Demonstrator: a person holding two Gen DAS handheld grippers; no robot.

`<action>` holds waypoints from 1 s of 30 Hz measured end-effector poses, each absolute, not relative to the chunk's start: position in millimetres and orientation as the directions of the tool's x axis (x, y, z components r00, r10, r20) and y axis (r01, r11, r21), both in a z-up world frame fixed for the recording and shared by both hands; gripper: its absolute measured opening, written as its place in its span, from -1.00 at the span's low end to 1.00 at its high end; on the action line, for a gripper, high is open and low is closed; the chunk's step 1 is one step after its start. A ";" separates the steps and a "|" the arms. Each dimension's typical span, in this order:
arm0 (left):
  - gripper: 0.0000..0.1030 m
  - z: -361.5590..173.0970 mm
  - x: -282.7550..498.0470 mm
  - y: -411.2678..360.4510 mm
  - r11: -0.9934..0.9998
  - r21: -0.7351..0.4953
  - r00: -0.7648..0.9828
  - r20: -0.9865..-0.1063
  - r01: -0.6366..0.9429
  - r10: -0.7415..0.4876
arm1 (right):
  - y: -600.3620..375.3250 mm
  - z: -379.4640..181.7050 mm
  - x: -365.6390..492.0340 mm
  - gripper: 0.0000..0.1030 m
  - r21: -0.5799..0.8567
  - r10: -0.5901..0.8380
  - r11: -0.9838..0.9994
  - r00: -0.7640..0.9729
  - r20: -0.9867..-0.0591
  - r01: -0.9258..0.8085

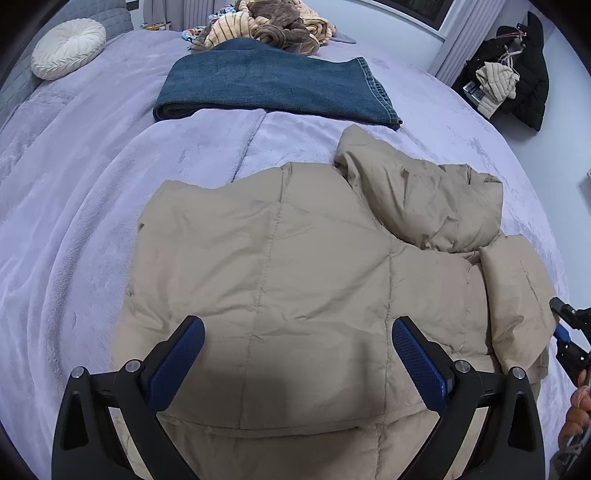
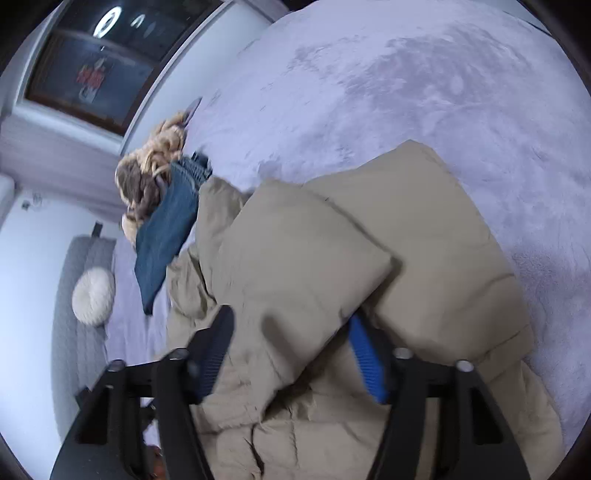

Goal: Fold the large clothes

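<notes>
- On the lavender plush bedspread, near its close edge, a beige quilted puffer jacket is spread back-up, with one sleeve folded across the body and the hood bunched at its far right.
- Beyond it, folded blue jeans are laid flat, well apart from the jacket in the left wrist view; a heap of striped and brown clothes is piled behind them.
- The left claw is held wide open above the jacket's lower back panel; nothing is gripped.
- The right claw is parted, with the puffy sleeve lying between its fingers; the pads are not seen to be pressing, so the cloth is judged to be released.
- The jacket is judged light, soft and springy: folds are likely to puff back up unless pressed flat.
- Its shell looks smooth and probably slippery, so a pinch on bare padding may slide off.
- Hold is best taken at stitched seams, the hem or the cuff, where the fabric is thin and firm.
- The bulky hood is likely to need tucking in first.
</notes>
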State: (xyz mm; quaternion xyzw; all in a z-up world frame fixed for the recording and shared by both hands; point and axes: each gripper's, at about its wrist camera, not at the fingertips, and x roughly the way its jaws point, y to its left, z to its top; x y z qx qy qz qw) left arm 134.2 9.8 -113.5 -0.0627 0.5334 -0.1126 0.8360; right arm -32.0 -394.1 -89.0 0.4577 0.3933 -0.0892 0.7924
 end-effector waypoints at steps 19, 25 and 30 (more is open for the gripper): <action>0.98 -121.3 145.7 38.6 0.686 -0.725 0.264 -0.651 0.060 -0.712 | -180.7 -89.2 25.0 0.21 0.403 0.382 0.915 0.401 -0.832 -0.036; 0.97 -142.9 154.9 -1.4 0.712 -0.696 0.183 -0.691 0.094 -0.700 | -276.2 -94.0 -46.4 0.03 0.416 0.305 0.892 0.446 -0.842 0.176; 0.49 -152.3 164.1 -44.8 0.737 -0.657 0.158 -0.720 0.158 -0.675 | -348.2 -120.5 -87.9 -0.82 0.381 0.212 0.845 0.419 -0.883 0.375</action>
